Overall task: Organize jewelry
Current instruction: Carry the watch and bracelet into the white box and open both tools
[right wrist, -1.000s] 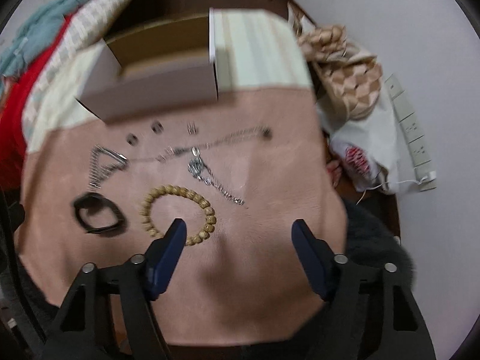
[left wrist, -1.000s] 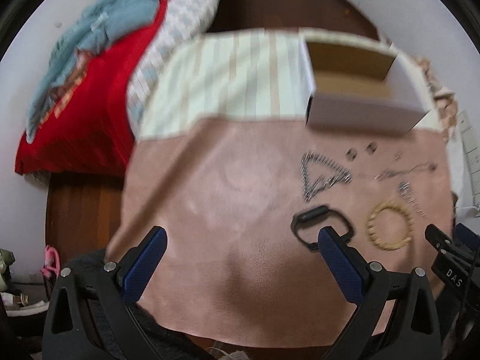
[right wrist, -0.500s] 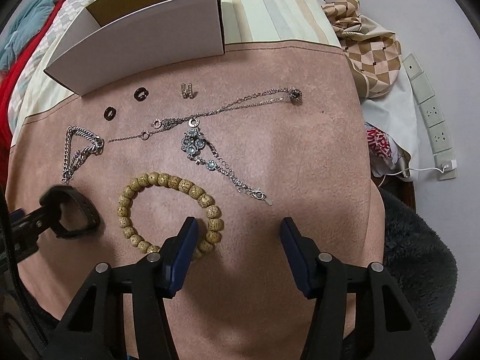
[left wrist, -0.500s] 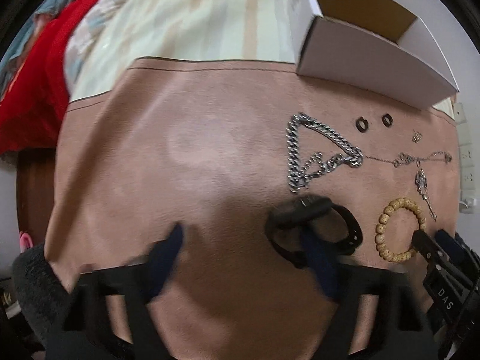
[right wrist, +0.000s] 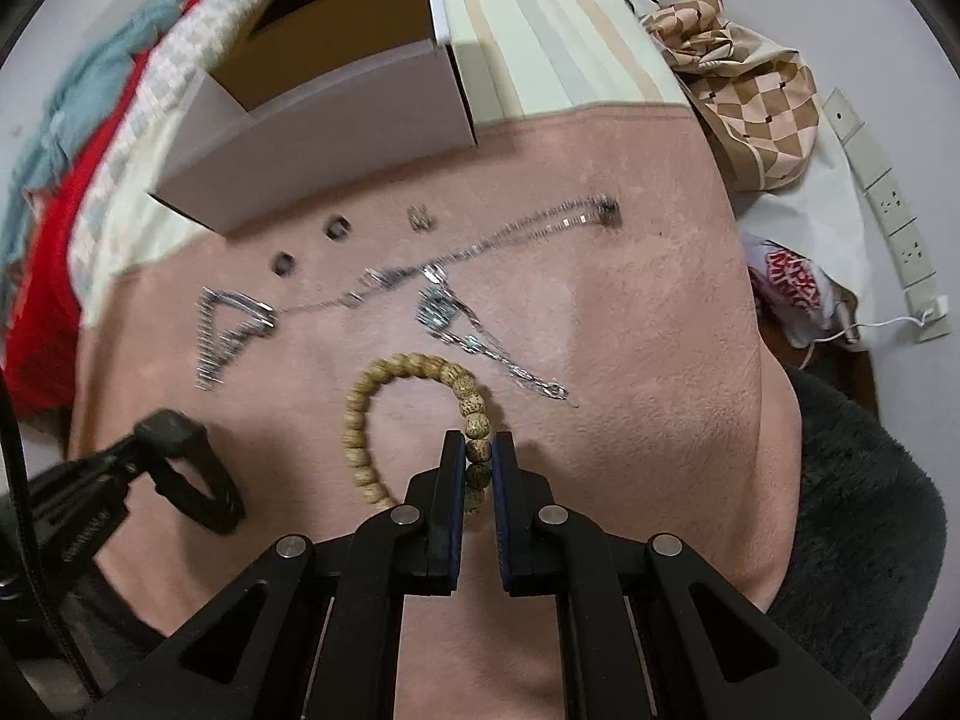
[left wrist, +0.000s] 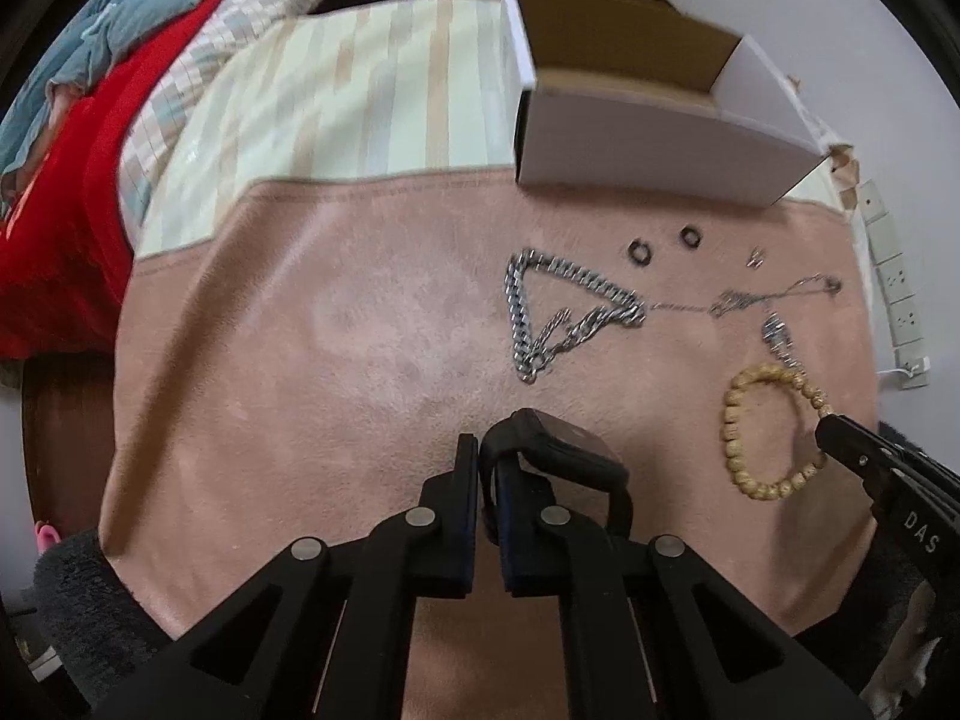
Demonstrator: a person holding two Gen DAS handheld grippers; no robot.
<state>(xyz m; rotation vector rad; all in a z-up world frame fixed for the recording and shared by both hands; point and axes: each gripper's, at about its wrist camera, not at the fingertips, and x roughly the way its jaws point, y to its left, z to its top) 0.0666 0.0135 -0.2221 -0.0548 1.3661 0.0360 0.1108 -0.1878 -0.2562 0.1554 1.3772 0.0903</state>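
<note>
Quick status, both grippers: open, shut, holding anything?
Left gripper: shut on the black band.
Right gripper: shut on the wooden bead bracelet.

A pink suede-like cloth (left wrist: 336, 372) is spread over a pale striped tablecloth (left wrist: 360, 96), which shows beyond the cloth's far edge. Left of the cloth, red fabric (left wrist: 66, 210) and blue-grey bedding (left wrist: 120, 6) are heaped. Right of it, a white wall (right wrist: 870, 30) carries a power strip (right wrist: 888, 204); a checked cloth bundle (right wrist: 750, 102) lies near.
</note>
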